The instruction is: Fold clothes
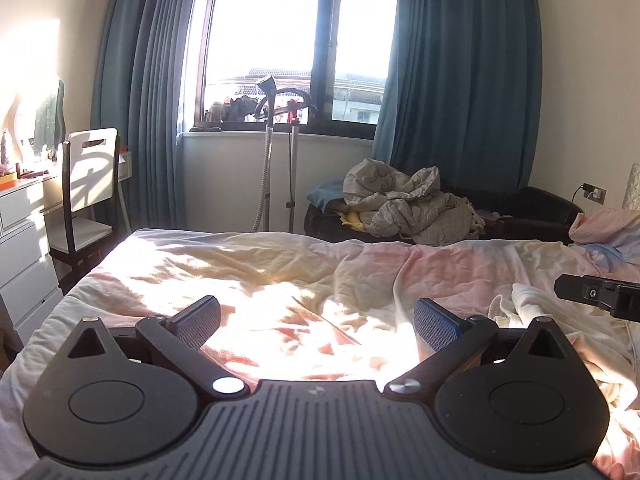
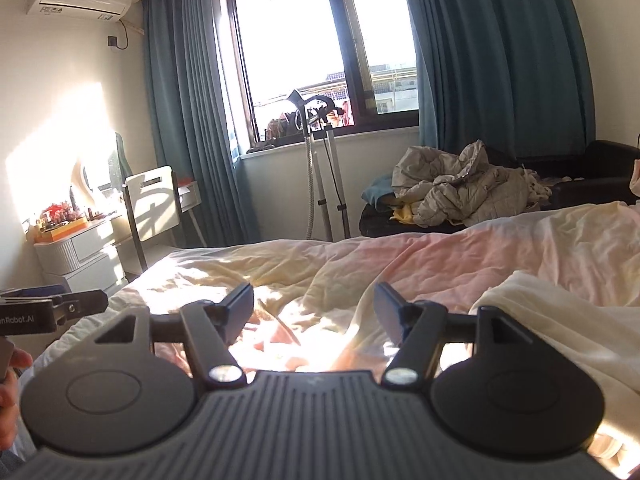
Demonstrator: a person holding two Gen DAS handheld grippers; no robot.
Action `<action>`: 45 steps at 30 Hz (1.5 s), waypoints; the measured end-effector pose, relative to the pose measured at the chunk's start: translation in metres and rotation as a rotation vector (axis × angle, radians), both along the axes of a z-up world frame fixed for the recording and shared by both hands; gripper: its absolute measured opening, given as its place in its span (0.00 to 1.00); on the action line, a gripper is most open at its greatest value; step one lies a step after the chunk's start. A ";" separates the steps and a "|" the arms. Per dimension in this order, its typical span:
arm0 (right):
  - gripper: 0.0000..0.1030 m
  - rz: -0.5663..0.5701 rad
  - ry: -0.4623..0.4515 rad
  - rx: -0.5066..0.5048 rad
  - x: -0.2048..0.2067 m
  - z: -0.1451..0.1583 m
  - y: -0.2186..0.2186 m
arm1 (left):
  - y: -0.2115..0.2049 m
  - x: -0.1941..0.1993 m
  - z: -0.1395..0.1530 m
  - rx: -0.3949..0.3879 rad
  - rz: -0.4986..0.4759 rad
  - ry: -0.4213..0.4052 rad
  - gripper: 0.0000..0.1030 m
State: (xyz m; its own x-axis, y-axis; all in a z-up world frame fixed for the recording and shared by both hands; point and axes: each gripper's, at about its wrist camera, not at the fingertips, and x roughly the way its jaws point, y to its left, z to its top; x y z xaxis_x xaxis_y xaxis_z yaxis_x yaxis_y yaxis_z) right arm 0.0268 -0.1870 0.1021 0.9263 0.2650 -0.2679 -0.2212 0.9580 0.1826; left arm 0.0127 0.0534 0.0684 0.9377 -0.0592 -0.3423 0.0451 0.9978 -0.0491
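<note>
A white garment [image 1: 528, 300] lies crumpled on the bed's right side; in the right wrist view it shows as a cream cloth [image 2: 560, 320] to the right of my fingers. My left gripper [image 1: 316, 320] is open and empty, held above the sunlit pink and yellow duvet [image 1: 280, 272]. My right gripper [image 2: 314, 312] is open and empty above the same duvet [image 2: 440, 256]. The right gripper's side shows at the right edge of the left wrist view [image 1: 600, 294], next to the white garment. The left gripper's side shows at the left edge of the right wrist view [image 2: 52, 308].
A dark sofa [image 1: 536, 208] with a heap of grey bedding [image 1: 412, 204] stands beyond the bed. A garment steamer [image 1: 272, 152] stands by the window. A white chair [image 1: 88, 184] and dresser [image 1: 20, 220] are at the left. A pillow [image 1: 612, 224] lies at the right.
</note>
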 end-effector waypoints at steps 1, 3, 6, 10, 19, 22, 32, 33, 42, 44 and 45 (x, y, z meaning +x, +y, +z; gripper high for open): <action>0.66 -0.006 -0.002 -0.009 0.003 -0.006 0.002 | 0.000 0.003 -0.004 0.003 0.004 0.007 1.00; 0.68 -0.013 -0.001 -0.013 0.007 -0.015 0.003 | 0.000 0.005 -0.010 0.016 0.011 0.003 1.00; 0.70 -0.027 0.013 -0.014 0.014 -0.032 0.001 | -0.004 0.009 -0.023 0.037 0.012 -0.006 1.00; 0.72 -0.022 0.029 -0.014 0.017 -0.055 0.002 | -0.004 0.012 -0.042 0.036 -0.002 -0.002 1.00; 0.80 -0.060 0.036 -0.093 0.021 -0.075 0.015 | -0.009 0.016 -0.061 0.071 -0.013 0.004 1.00; 0.83 -0.066 0.036 -0.091 0.021 -0.075 0.013 | -0.007 0.014 -0.060 0.054 -0.006 -0.003 1.00; 1.00 -0.094 0.008 -0.083 0.018 -0.075 0.006 | -0.014 0.010 -0.061 0.069 0.010 -0.028 1.00; 1.00 -0.093 0.008 -0.085 0.018 -0.075 0.006 | -0.014 0.011 -0.061 0.070 0.010 -0.023 1.00; 1.00 -0.077 0.013 -0.123 0.019 -0.079 0.013 | -0.011 0.011 -0.063 0.073 0.037 -0.024 1.00; 1.00 -0.074 0.011 -0.127 0.019 -0.079 0.014 | -0.011 0.012 -0.063 0.081 0.041 -0.024 1.00; 1.00 -0.073 0.012 -0.125 0.019 -0.079 0.014 | -0.011 0.012 -0.063 0.081 0.041 -0.024 1.00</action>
State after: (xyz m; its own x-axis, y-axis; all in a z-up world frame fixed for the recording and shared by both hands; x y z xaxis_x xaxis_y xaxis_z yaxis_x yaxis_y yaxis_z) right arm 0.0457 -0.1732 0.0230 0.9383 0.1611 -0.3061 -0.1488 0.9868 0.0633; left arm 0.0243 0.0424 0.0053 0.9468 0.0059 -0.3217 0.0047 0.9995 0.0321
